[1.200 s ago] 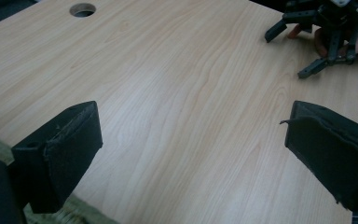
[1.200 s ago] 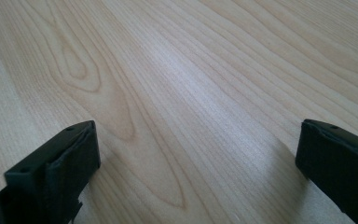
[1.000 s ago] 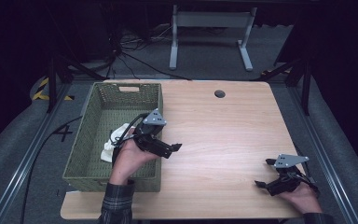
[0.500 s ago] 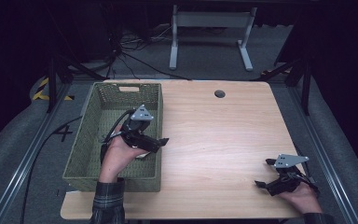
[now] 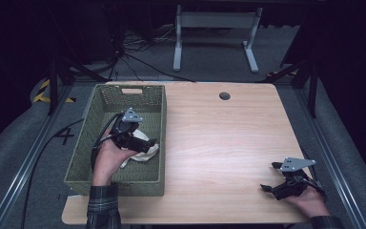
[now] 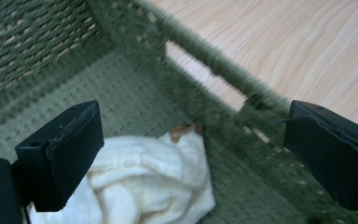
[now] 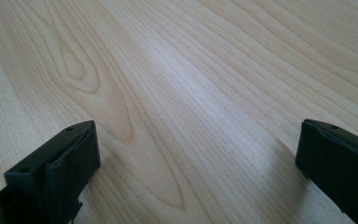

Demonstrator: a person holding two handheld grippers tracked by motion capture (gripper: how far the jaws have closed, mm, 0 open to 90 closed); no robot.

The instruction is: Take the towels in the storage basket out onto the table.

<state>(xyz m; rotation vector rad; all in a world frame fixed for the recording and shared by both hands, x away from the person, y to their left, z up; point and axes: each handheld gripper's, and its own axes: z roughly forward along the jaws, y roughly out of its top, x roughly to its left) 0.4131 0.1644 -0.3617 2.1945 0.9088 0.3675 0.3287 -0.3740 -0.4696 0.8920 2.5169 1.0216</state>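
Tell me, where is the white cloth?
The white cloth lies inside the green basket at the table's left, by its right wall, under the open left gripper.

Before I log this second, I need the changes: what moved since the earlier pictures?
The left gripper moved from the basket's right wall into the green basket, jaws open over the white cloth, taking hold of nothing. The right gripper stayed open at the table's right edge; basket unmoved.

One basket (image 5: 106, 177), one cloth (image 5: 144, 149)
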